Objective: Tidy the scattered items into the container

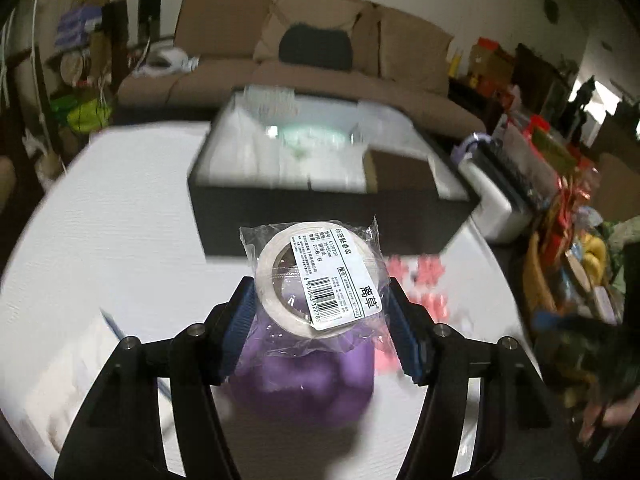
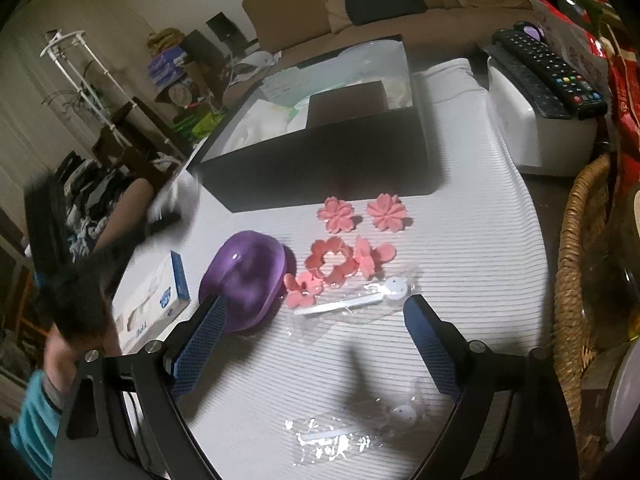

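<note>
**Tape roll off the table, box dead ahead**

The tape roll [image 1: 320,280], sealed in its clear wrapper with the barcode label up, sits pinched between the blue pads of the left gripper [image 1: 322,312] — squeezed across its width, which looks like the steadiest way to carry a ring like that. It hangs above the purple dish [image 1: 308,372], with the black box [image 1: 332,208] just beyond; my guess is it's headed over that near wall.

The right gripper [image 2: 316,336] hovers with fingers spread wide and nothing between them, low over the white striped mat [image 2: 480,240], likely waiting its turn. In front of it lie the pink flowers [image 2: 352,240] and a bagged white spoon [image 2: 360,300]; a second bag [image 2: 352,428] lies nearer the camera.

Hard to read — the box's contents are a pale blur in the left view, something white and greenish. The tissue box [image 2: 156,304] is half cut off by a dark smear at the left of the right view.
</note>
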Motion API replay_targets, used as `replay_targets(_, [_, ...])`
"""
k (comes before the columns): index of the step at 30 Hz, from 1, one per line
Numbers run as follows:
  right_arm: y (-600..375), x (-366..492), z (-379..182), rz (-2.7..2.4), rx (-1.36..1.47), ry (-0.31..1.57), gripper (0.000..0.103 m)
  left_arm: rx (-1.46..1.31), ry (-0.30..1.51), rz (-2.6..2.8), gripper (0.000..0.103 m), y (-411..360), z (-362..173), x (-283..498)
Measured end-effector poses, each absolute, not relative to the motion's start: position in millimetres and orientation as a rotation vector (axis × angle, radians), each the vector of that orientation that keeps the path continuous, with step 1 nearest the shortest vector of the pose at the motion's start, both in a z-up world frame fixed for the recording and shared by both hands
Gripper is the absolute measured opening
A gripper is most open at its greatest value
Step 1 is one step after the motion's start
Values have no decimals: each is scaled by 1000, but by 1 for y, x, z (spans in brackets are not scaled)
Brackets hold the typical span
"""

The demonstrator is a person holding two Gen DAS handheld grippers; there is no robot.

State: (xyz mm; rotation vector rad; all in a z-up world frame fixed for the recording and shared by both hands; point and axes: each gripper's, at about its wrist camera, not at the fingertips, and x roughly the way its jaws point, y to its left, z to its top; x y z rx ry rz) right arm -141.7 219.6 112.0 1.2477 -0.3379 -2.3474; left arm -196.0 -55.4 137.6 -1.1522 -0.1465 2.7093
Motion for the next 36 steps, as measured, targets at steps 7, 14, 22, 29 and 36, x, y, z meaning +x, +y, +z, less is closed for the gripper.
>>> replay_targets(7, [211,-142,110,-2343,1253,-296,93,-1150,-33,2790,60,-23,155,-295])
replay_targets(14, [205,-148,98,-2321,1290,-271,93,-1257,42,2776,63,-5,108,-353])
replay_targets(22, [196,-147,90,-2297,1314,-238,93,-1239,-139,2809,84,-41,103,-327])
replay_targets(29, [190,-145,88,-2308,1313,-212,95,-1109,-118,2876,94,-76,130,-228])
replay_targets(36, [175,-131,79,-2388,1290,-105,103,-1205,-42,2887,102,-75,91,-120])
